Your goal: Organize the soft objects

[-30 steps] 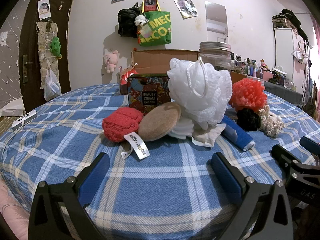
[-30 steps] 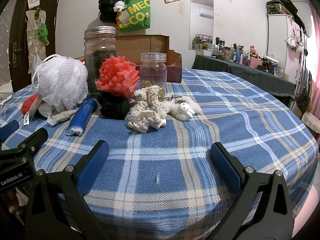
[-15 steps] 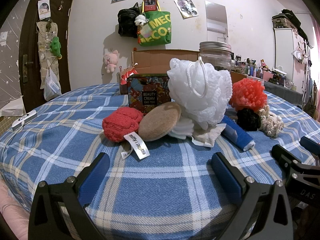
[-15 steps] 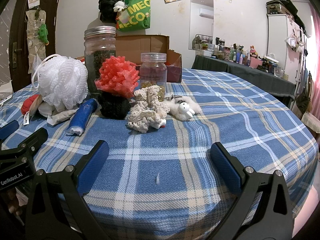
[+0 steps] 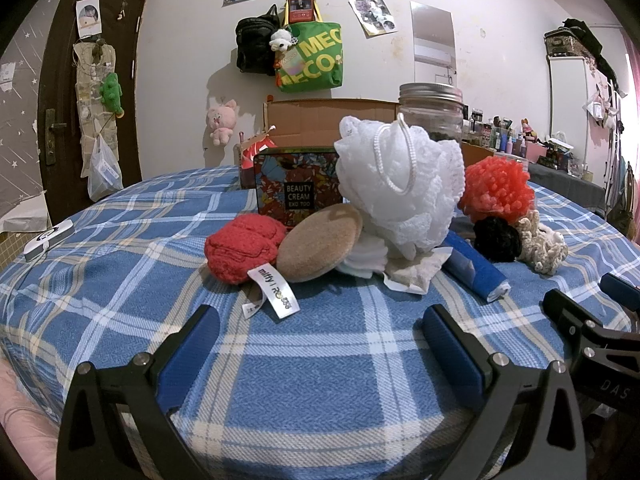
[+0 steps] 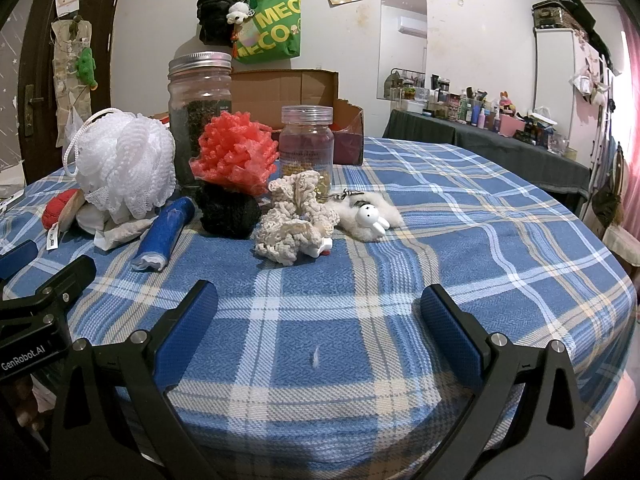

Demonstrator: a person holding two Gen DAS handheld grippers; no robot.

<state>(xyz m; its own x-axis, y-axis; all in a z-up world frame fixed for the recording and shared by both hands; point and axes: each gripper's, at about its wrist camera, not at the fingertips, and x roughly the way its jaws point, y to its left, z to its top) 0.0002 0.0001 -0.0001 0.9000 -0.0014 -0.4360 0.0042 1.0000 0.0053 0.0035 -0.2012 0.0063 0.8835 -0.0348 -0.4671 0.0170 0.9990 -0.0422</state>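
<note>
Both grippers, left (image 5: 320, 344) and right (image 6: 318, 332), gape empty over bare blue plaid cloth (image 6: 460, 240), near the white mesh pouf (image 5: 400, 184).

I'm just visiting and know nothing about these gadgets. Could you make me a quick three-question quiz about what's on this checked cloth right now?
1. True or false: the left gripper is shut on the white mesh puff.
2. What lies directly under the coral mesh puff? A) black puff B) blue roll C) rabbit keychain
3. Fill in: the red knitted piece carries a white ____.

Key
1. False: both it and the right gripper are open and empty.
2. A, the black puff.
3. Label.
</note>
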